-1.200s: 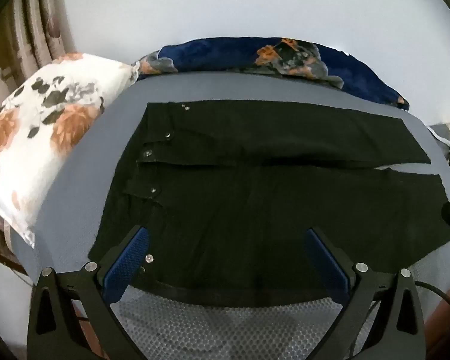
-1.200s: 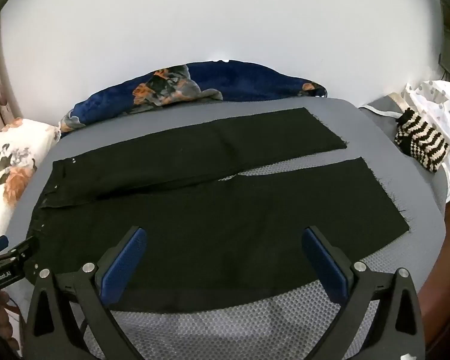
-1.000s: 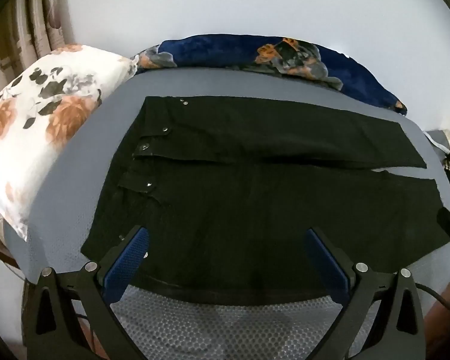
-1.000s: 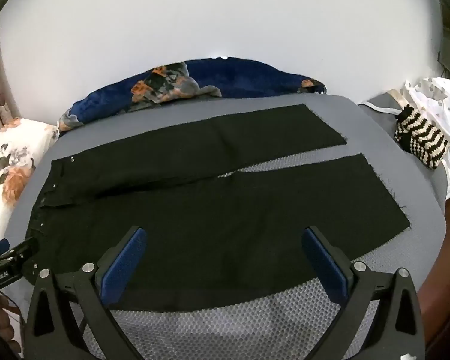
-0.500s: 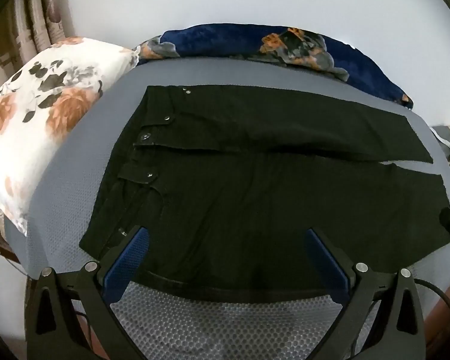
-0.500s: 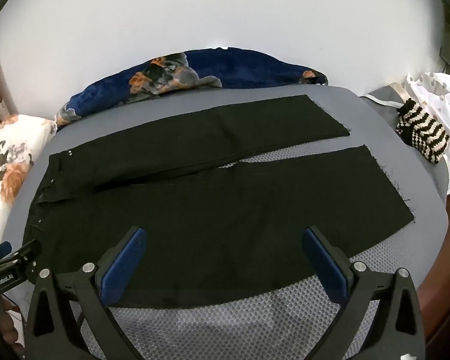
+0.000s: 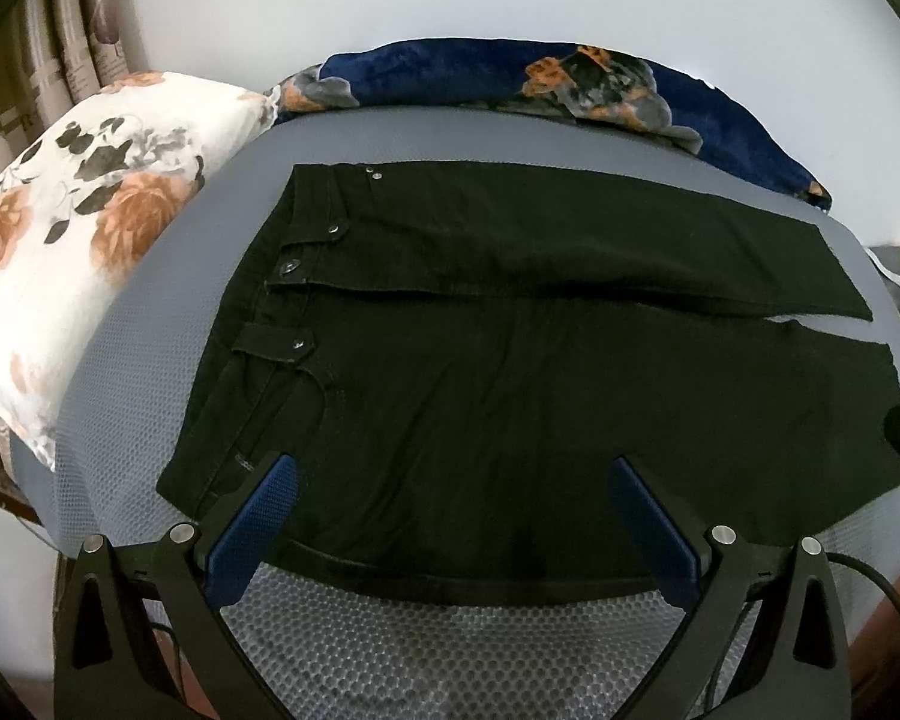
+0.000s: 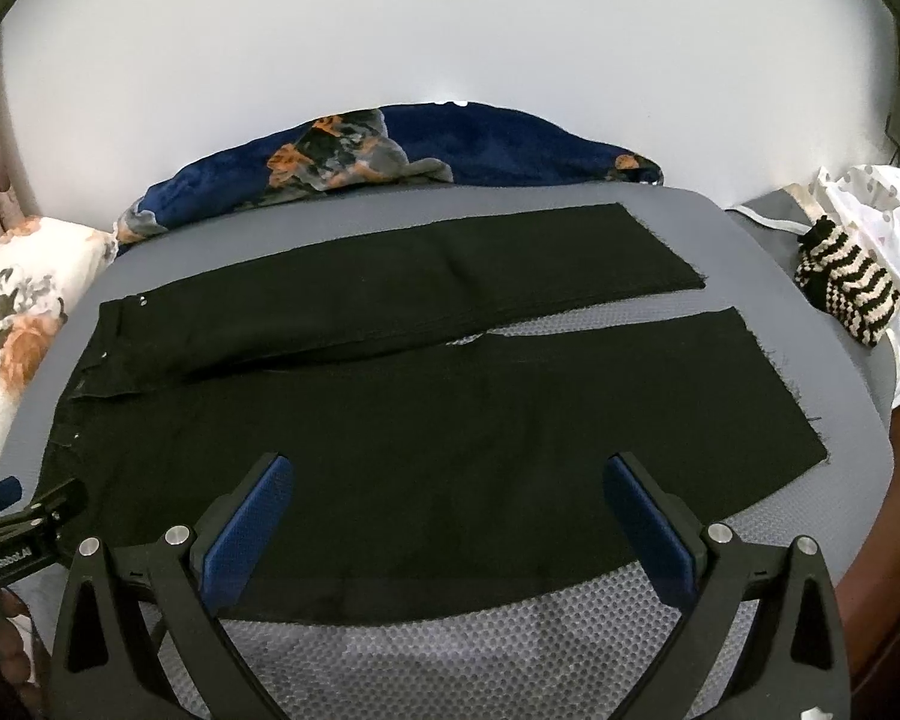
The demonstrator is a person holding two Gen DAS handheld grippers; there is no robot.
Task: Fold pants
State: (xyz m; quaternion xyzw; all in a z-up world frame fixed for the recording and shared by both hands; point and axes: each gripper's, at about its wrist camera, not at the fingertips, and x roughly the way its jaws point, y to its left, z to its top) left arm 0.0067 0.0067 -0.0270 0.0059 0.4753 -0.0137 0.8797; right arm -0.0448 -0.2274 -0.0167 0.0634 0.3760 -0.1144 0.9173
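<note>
Black denim pants (image 7: 510, 372) lie spread flat on the grey mesh bed surface (image 7: 426, 648), just ahead of both pairs of tongs, unfolded, with the two legs side by side and a narrow wedge of grey showing between them toward the hems. Our left tongs (image 7: 453, 480) hang with their blue-padded fingers (image 7: 252, 528) spread wide and holding nothing, over the near edge of the pants at the waist end; the waistband with its metal buttons (image 7: 288, 266) runs ahead and to their left. Our right tongs (image 8: 447, 480) are likewise gaping and hold nothing, poised over the near edge of the closer leg, whose frayed hem (image 8: 774, 384) lies ahead and to their right. Whether either pair touches the cloth, we cannot tell. Beyond the pants, along the white wall, we see a navy floral blanket (image 8: 480, 144) bunched up. Left of the left tongs a white floral pillow (image 7: 78, 264) rests beside the waistband. Far to the right of the right tongs sits a striped knitted item (image 8: 846, 294) against a white dotted cloth (image 8: 888, 222).
</note>
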